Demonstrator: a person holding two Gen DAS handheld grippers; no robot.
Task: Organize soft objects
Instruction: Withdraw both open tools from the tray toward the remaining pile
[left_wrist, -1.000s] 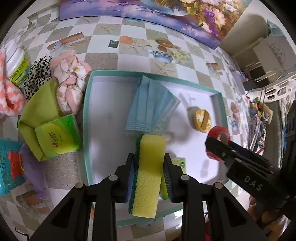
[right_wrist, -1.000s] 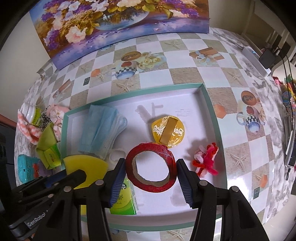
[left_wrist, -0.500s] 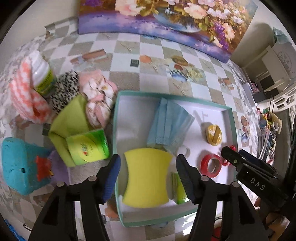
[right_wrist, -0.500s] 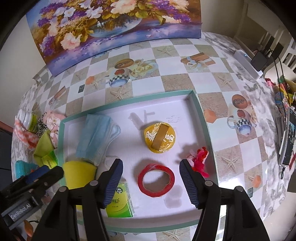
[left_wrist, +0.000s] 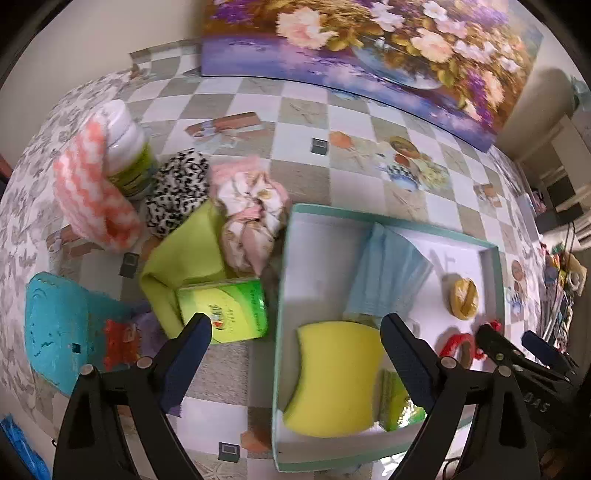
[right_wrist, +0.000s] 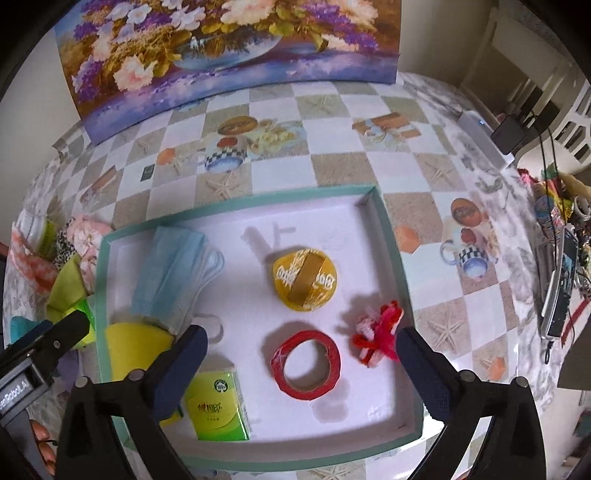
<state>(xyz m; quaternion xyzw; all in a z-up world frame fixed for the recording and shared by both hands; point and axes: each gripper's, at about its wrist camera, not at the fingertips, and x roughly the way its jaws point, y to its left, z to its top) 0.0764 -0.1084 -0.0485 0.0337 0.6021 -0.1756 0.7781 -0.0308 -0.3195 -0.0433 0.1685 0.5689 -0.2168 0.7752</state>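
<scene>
While both tools hang over the near part of the tray (right_wrist: 391, 236), their jaws are opening and stand wide apart, and nothing is pressed between them. The left tool (left_wrist: 295, 343) is above the tray's left wall, so one finger is over the counter (left_wrist: 303, 122) and the other over the tray floor. The yellow sponge (left_wrist: 332, 376) lies flat in the near-left corner of the tray, close to the left wall and the near wall; it lies free between the fingers. A small green tissue pack (right_wrist: 218, 406) lies just beside it, toward the near edge.

The right tool (right_wrist: 301, 354) is above the red tape roll (right_wrist: 304, 363), which lies flat and free on the tray floor. The red and white fuzzy piece (right_wrist: 376, 332) lies against the right wall, near the right finger. The yellow round packet (right_wrist: 304, 282) is in the middle, and the blue face mask (right_wrist: 170, 273) lies along the left side with one end over the sponge. The far part of the tray floor is bare.

Left of the tray, outside it, the soft things are crowded together: a green cloth (left_wrist: 188, 247), a larger green tissue pack (left_wrist: 225, 310), a pink floral cloth (left_wrist: 251, 218), a spotted cloth (left_wrist: 177, 188), a pink and white cloth (left_wrist: 92, 188) around a bottle (left_wrist: 125, 151), and a teal sponge (left_wrist: 55, 328). The counter beyond the tray, up to the flower painting (right_wrist: 229, 48), is open.
</scene>
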